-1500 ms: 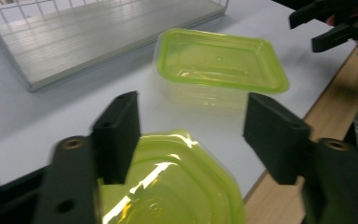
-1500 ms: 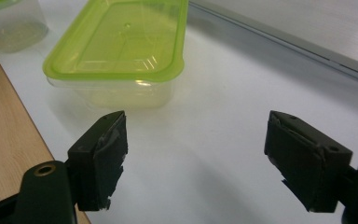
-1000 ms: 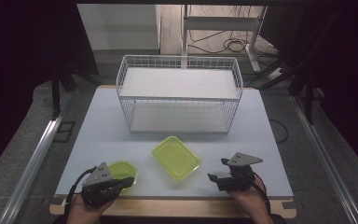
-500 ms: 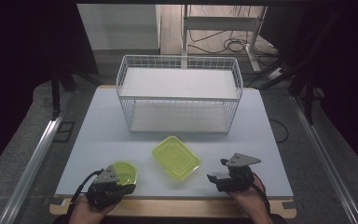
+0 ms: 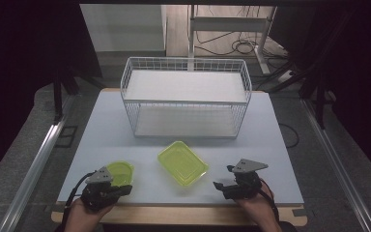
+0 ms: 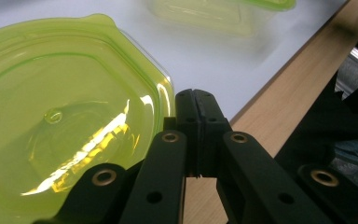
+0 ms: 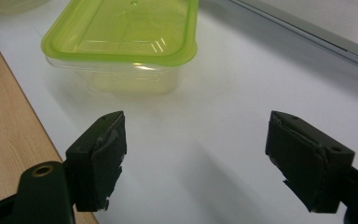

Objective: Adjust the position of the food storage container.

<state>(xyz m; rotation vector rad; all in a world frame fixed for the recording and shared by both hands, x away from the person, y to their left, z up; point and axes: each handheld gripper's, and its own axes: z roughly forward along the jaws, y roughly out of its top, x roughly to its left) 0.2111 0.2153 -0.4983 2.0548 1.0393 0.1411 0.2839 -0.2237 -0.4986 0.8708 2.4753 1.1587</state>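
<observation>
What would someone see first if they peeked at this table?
Probably the bright green rectangular box with its lid on, in the middle of the white table. A round green tub sits to its left, beside the shut left tongs. Behind both stands a big white wire basket.

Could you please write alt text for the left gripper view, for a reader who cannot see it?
The left gripper, its black jaws shut with nothing between them, sits beside the rim of a round green container on the white table. A rectangular green-lidded container lies farther off, blurred.
</observation>
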